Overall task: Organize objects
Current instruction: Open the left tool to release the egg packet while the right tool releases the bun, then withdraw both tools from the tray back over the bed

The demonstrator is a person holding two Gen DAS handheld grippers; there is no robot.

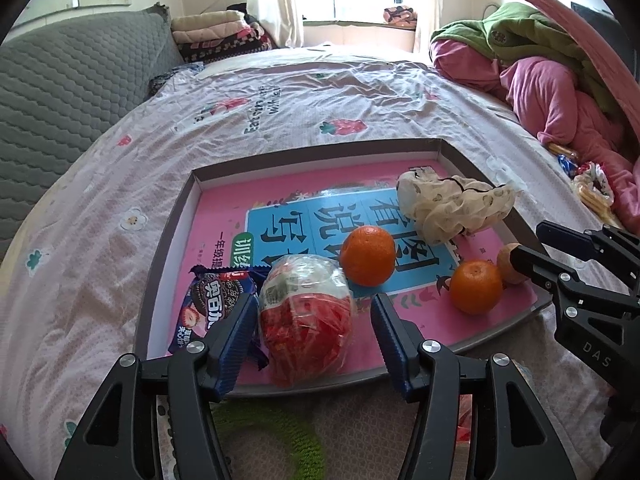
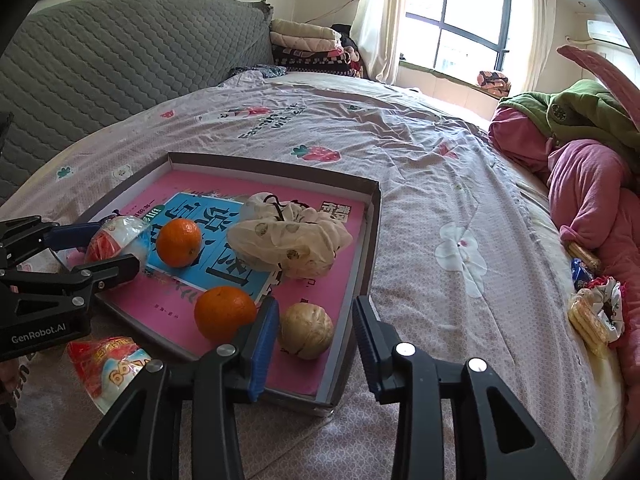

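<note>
A grey-rimmed tray (image 1: 176, 216) (image 2: 374, 216) with a pink book inside lies on the bed. In it lie a red-and-white snack bag (image 1: 306, 320) (image 2: 114, 238), a blue cookie packet (image 1: 208, 308), two oranges (image 1: 368, 255) (image 1: 476, 286) (image 2: 178, 242) (image 2: 224, 312), a beige round bun (image 2: 306, 330) (image 1: 508, 268) and a cream cloth pouch (image 1: 452, 206) (image 2: 288, 236). My left gripper (image 1: 314, 330) (image 2: 98, 252) is open, its fingers on either side of the snack bag. My right gripper (image 2: 314, 340) (image 1: 532, 246) is open, with the bun between its fingers at the tray's near corner.
A second red snack packet (image 2: 106, 364) lies on the bed in front of the tray. More snacks and a scrunchie (image 2: 596, 312) (image 1: 588, 188) lie at the right by a pile of pink and green clothes (image 2: 580, 152). A grey headboard (image 1: 68, 88) stands at the left.
</note>
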